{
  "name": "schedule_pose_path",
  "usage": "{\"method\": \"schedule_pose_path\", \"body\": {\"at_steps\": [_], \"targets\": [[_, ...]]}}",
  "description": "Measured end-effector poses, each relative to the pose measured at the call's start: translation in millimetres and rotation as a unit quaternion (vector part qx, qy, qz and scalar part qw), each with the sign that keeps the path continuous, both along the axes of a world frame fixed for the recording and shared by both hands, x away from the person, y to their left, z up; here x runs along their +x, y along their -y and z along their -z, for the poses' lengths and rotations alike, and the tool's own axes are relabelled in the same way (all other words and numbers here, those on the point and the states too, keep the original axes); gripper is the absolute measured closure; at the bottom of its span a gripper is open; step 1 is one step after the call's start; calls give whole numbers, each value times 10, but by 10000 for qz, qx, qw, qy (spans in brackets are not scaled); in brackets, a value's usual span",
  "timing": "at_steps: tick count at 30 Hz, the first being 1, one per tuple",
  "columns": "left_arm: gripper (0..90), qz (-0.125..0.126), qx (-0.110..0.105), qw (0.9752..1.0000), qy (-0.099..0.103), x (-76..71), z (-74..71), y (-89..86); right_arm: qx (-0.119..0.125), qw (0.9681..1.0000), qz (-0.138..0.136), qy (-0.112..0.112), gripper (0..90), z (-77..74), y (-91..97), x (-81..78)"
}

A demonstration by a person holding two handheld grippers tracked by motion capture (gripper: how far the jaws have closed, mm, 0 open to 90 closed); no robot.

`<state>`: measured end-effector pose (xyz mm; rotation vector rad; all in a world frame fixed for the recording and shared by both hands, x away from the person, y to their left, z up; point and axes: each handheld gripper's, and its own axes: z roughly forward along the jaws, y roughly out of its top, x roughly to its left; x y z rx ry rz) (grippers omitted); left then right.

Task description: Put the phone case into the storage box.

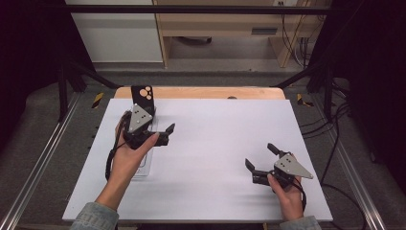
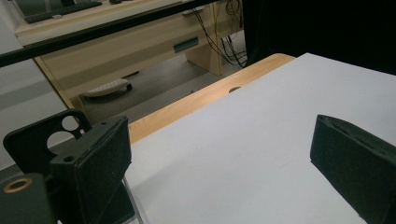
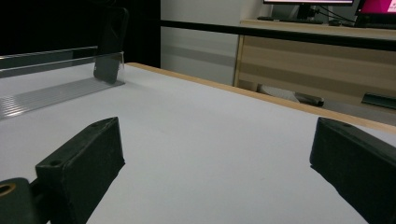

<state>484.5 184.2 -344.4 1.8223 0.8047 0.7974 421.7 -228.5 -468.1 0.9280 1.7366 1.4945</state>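
Observation:
A black phone case (image 1: 142, 98) with round camera cut-outs stands upright at the far left of the white board (image 1: 215, 143), propped in a clear plastic stand (image 1: 145, 165). My left gripper (image 1: 155, 123) is open just in front of and to the right of the case, holding nothing. In the left gripper view the case (image 2: 39, 140) rises right behind the left jaw, and the gripper (image 2: 219, 158) gapes wide over bare board. My right gripper (image 1: 261, 155) is open low over the board's near right part. In the right gripper view (image 3: 210, 168) nothing lies between its jaws, and the case (image 3: 111, 42) stands far off.
The clear stand (image 3: 56, 91) runs along the board's left side, under my left hand. A wooden table edge (image 1: 201, 92) shows behind the board. Black frame posts, cables (image 1: 335, 124) and a wooden desk (image 2: 140, 46) lie beyond.

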Motion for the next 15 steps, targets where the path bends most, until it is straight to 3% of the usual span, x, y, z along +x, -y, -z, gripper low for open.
{"method": "schedule_pose_path", "body": {"at_steps": [8, 15], "targets": [[40, 29, -232, 9991, 343, -119, 56, -42, -20, 10000, 10, 18, 30, -5, 4, -1], [39, 15, -429, 9981, 452, -230, 24, -97, -41, 10000, 11, 18, 30, -5, 3, -4]]}}
